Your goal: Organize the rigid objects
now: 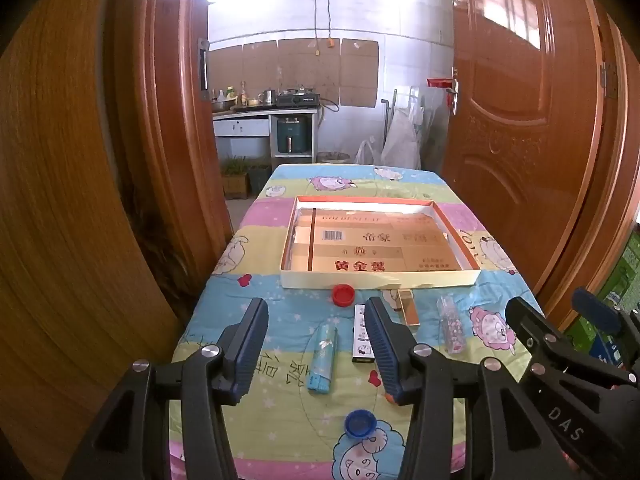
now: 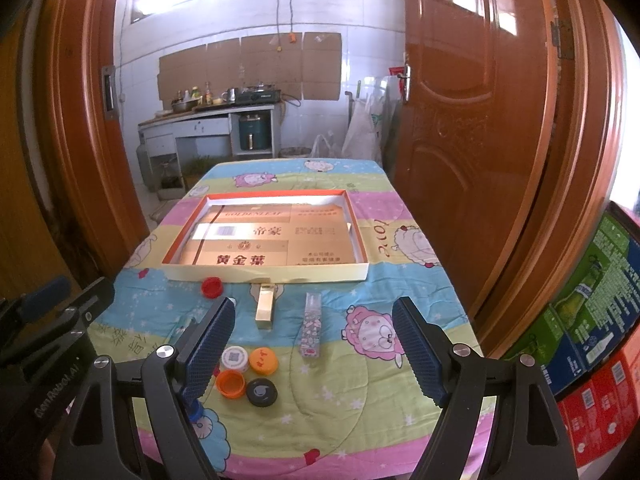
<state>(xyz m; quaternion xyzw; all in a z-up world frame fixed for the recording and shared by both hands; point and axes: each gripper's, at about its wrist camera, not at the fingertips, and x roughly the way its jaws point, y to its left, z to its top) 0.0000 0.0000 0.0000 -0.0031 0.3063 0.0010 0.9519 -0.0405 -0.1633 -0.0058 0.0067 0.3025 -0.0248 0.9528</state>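
Both tongs, left (image 1: 316, 344) and right (image 2: 314, 346), gape wide, empty, above table (image 2: 360, 420); caps (image 2: 260, 376), boxes, tray (image 2: 264, 276) ahead.

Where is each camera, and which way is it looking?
Left wrist view: sits on the left gripper, looking forward and down along the table at the shallow box; its two fingers show, open, with the right gripper beside it.
Right wrist view: sits on the right gripper, facing the same way; its open fingers show, the left gripper at the edge.
Both share the box, red cap and gold box.
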